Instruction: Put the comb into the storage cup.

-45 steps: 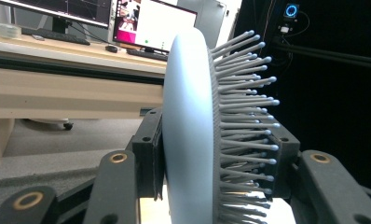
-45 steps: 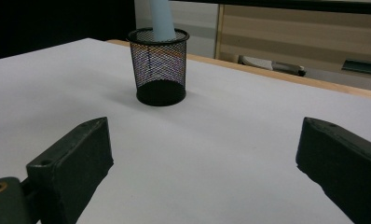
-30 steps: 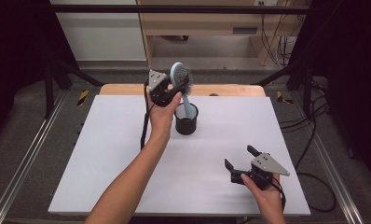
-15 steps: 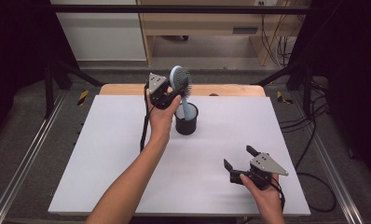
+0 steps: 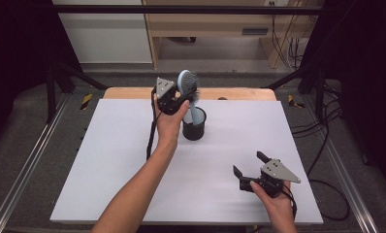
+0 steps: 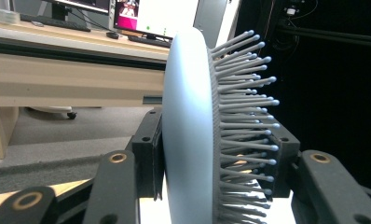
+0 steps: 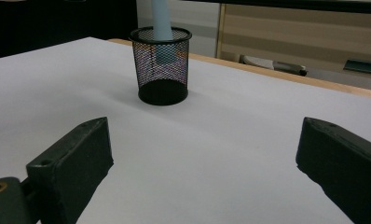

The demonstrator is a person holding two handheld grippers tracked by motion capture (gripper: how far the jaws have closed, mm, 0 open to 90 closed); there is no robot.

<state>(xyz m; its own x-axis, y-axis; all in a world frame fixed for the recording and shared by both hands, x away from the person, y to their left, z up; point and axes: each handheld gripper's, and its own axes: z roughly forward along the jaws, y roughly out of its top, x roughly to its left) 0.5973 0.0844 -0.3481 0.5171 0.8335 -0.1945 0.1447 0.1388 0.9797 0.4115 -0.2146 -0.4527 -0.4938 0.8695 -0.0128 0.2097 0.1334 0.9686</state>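
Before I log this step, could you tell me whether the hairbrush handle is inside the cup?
Inside: hairbrush handle shows through the mesh cup wall.

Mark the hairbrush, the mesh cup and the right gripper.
hairbrush [image 6: 188, 135]: left gripper view, smooth back of head.
mesh cup [image 7: 161, 70]: right gripper view, mesh wall.
right gripper [image 5: 249, 163]: high view, midway between fingertips.

No legible text or labels

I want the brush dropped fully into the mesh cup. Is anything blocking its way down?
Nothing visible blocks it. The left gripper clamps the brush by its head, and the handle already reaches down inside the cup, which holds nothing else that I can see. The right gripper waits open, well clear.
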